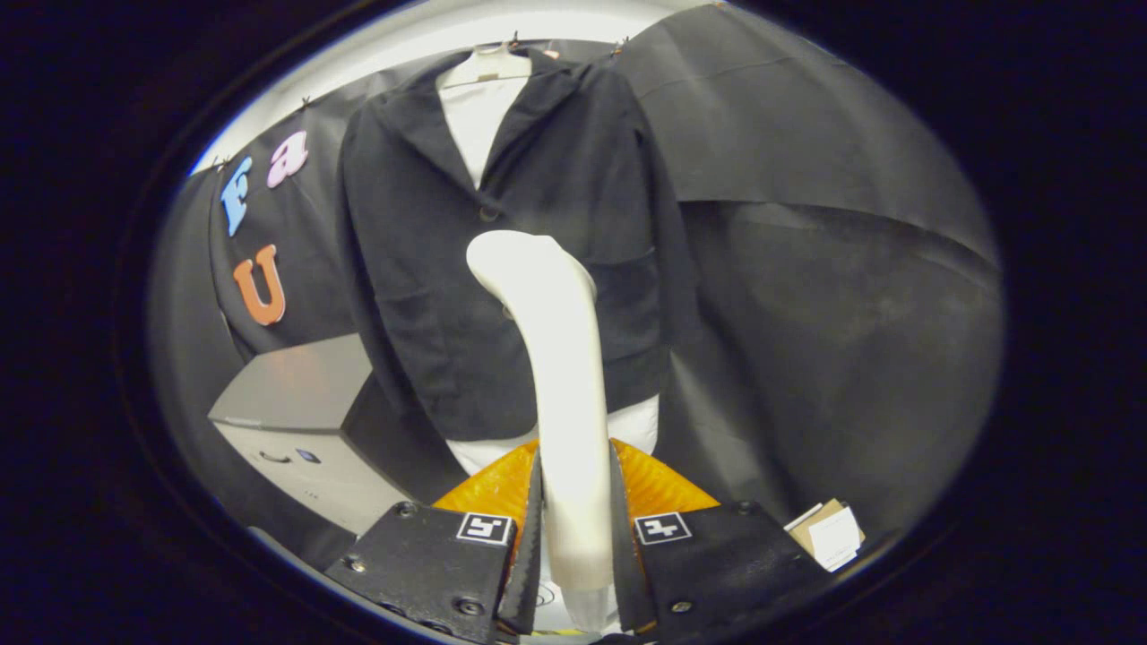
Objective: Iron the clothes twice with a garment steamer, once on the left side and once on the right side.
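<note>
Gripper view: the gripper (575, 515) is clamped on the white garment steamer (556, 376), whose curved head rises just ahead of the fingers, toward the dark jacket (430, 269) hanging beyond. Ironing appears about to begin or underway; next, the head likely needs guiding along one side of the front.

A white dress form (484, 107) at the far middle carries a black woollen jacket (421, 269), buttoned over it. To its left a grey box-shaped cabinet (296, 385) stands on the dark cloth-covered ground (771, 466), where a small brown cardboard piece with white paper (829, 533) lies at the near right. The gripper (575, 528) carries a white curved steamer handle (560, 358), both fingers pressed on it.
</note>
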Demonstrator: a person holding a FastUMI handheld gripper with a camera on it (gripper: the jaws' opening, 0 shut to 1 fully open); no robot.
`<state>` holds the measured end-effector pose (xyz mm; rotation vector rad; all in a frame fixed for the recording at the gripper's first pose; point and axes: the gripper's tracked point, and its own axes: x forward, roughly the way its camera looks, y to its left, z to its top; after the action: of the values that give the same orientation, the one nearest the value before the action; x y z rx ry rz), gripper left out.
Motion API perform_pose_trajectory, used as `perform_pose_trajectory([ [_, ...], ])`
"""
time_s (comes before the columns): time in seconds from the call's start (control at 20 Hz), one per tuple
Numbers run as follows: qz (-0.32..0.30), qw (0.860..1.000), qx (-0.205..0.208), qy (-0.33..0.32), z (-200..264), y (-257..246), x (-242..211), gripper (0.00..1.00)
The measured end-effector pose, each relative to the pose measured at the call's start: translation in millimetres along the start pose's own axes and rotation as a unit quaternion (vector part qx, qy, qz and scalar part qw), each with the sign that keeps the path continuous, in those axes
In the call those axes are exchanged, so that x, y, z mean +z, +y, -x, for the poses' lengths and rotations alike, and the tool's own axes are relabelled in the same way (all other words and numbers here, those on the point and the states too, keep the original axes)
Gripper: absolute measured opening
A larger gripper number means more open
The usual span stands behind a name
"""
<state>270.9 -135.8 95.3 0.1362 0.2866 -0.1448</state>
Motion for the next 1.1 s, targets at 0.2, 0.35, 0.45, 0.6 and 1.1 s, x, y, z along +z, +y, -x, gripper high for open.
perform_pose_trajectory([
  [0.2, -0.017, 0.999, -0.003, -0.034, 6, -14, 50, 0.37],
  [0.35, -0.031, 0.997, -0.005, -0.067, 9, -20, 94, 0.37],
  [0.45, -0.037, 0.996, -0.003, -0.087, 14, -22, 123, 0.37],
  [0.6, -0.051, 0.992, -0.002, -0.115, 16, -22, 165, 0.37],
  [1.1, -0.040, 0.990, -0.020, -0.132, -15, -2, 229, 0.37],
])
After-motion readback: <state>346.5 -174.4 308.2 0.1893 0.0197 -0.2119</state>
